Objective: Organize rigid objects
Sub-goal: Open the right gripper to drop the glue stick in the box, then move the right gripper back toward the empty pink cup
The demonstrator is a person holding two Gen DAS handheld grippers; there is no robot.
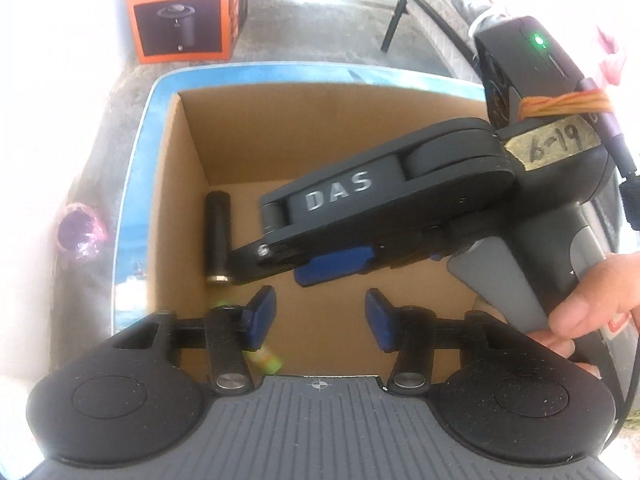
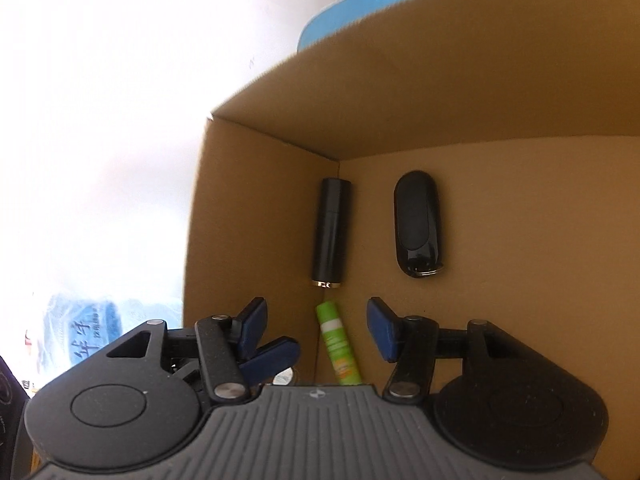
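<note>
Left gripper (image 1: 320, 318): pads parted, nothing between them.
Right gripper (image 2: 318, 330): pads parted (housing marked "DAS", tape reads "6-19"), nothing gripped.
Green tube (image 2: 338, 350): on cardboard box (image 2: 460, 92) floor, below the parted pads.
Black cylinder (image 2: 331, 216), black key fob (image 2: 418, 206): farther in, side by side.

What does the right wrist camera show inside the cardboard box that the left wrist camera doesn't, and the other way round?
Only the right wrist view shows the black key fob lying on the box floor, and the green tube in full. Only the left wrist view shows the right gripper reaching over the box, the orange carton beyond it, and a hand. Both show the cardboard box and the black cylinder lying by its wall.
</note>
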